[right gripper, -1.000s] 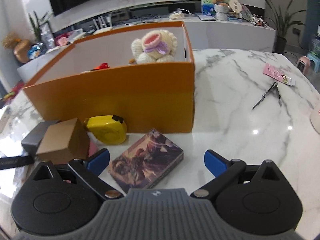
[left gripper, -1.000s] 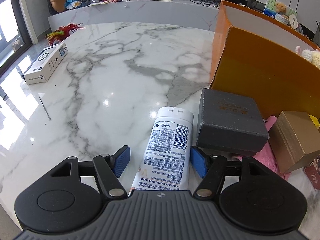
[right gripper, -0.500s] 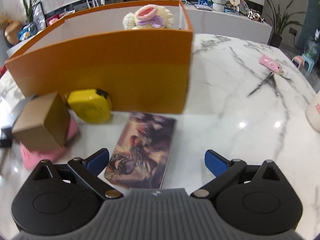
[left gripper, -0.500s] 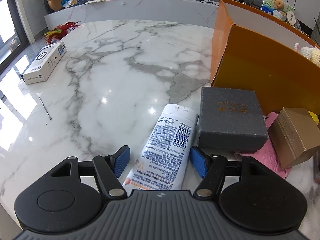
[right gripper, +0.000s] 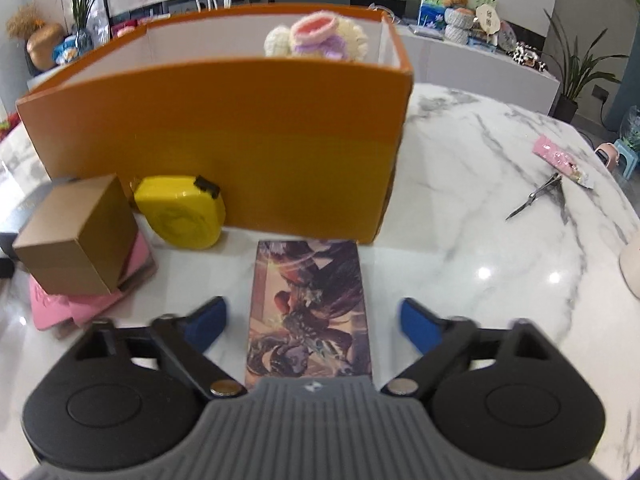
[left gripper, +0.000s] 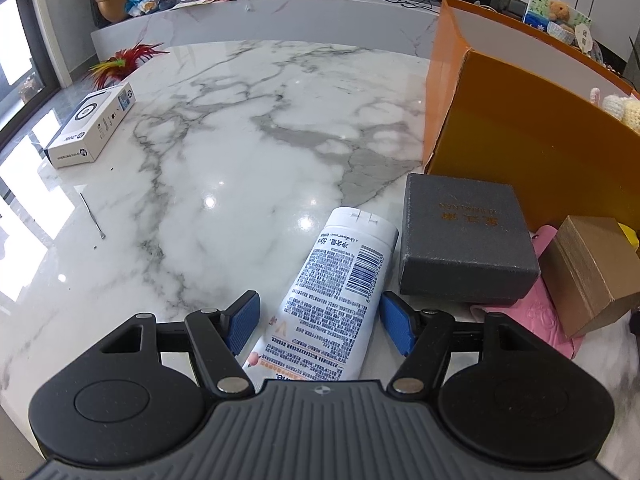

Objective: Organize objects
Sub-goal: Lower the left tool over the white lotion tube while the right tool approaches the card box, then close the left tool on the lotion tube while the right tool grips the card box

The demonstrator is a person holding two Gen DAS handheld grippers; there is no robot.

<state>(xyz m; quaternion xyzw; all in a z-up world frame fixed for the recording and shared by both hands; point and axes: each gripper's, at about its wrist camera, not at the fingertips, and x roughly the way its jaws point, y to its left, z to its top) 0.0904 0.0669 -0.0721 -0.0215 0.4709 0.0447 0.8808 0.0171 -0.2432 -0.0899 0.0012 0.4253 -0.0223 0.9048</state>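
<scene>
Marble tabletop, half tidied: most things lie outside the orange box [right gripper: 248,160].

From the left, a white carton [left gripper: 92,128] sits far off, then the left gripper [left gripper: 318,322] straddles a white tube [left gripper: 340,300], jaws apart and clear of it. A grey box [left gripper: 466,240], pink pouch [right gripper: 80,304], brown box [right gripper: 76,236] and yellow tape measure [right gripper: 180,212] crowd the orange box's front wall. The right gripper [right gripper: 312,320] has just been closing around the picture card box [right gripper: 310,308], pads not yet touching. Only a knitted toy [right gripper: 320,38] shows inside the orange box, so nearly everything remains to be put away.
</scene>
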